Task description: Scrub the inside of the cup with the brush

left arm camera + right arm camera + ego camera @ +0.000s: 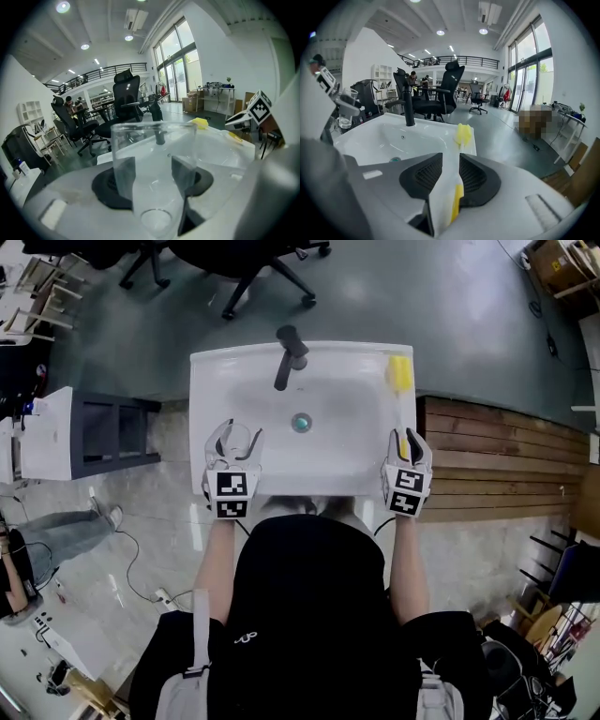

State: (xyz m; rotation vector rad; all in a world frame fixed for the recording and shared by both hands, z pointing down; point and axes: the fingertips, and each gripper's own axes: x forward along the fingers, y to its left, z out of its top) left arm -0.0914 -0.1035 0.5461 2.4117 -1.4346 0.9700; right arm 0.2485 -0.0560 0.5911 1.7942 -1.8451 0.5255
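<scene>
A clear plastic cup (154, 159) stands upright between the pads of my left gripper (153, 173), which is shut on it; the head view shows that gripper (234, 448) with the cup (236, 439) over the front left of the white sink (216, 371). My right gripper (450, 176) is shut on the white and yellow handle of the brush (447, 192), whose yellow head (463, 134) points away over the sink's right rim. In the head view the right gripper (406, 448) is at the sink's front right, with the brush (400, 376) reaching toward the back. Cup and brush are apart.
A dark faucet (289, 354) stands at the sink's back middle, above the drain (301, 422). A wooden slatted platform (506, 460) lies to the right, a white cabinet (56, 432) to the left, and office chairs (244, 268) stand behind the sink.
</scene>
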